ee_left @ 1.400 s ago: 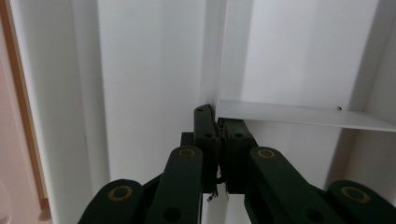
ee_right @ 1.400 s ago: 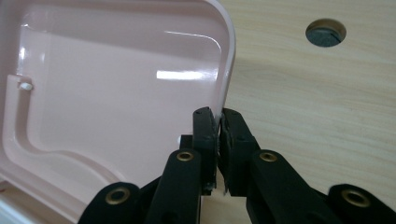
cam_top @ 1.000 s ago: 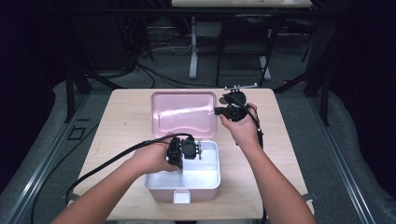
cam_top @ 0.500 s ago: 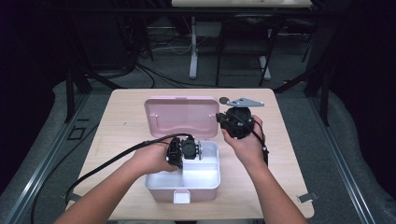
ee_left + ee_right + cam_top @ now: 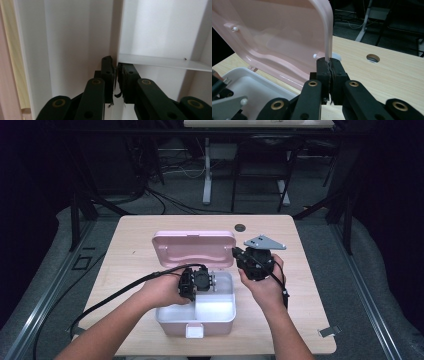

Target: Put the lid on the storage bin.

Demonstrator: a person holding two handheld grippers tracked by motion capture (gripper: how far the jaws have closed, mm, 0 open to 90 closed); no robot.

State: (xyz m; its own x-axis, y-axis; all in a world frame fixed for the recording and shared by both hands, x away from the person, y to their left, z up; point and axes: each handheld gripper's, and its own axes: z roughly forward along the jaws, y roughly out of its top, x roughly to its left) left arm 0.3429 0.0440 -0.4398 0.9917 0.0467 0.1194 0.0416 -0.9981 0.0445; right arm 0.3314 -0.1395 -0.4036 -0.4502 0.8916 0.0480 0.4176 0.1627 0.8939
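Note:
An open box stands on the wooden table, a white base [image 5: 172, 317] with a pink lid [image 5: 192, 247] raised upright at its far side. My right gripper [image 5: 235, 252] is shut on the lid's right rim. In the right gripper view the pads [image 5: 329, 61] pinch the thin edge of the pink lid [image 5: 274, 37] above the white base [image 5: 262, 85]. My left gripper [image 5: 200, 282] reaches down into the base. Its jaws [image 5: 115, 62] have just been opening. A narrow gap shows between the pads, at the end of a white divider [image 5: 160, 61].
A round cable hole [image 5: 240, 227] lies in the tabletop behind the box, also in the right gripper view [image 5: 372, 58]. A small metal clip [image 5: 329, 331] sits near the front right corner. The left gripper's cable [image 5: 115, 295] trails off the table's left. Bare wood [image 5: 300, 285] lies right of the box.
My right gripper has drawn back toward the person with the lid's edge, and the lid has swung up from lying back to standing upright. The left hand has stayed inside the base.

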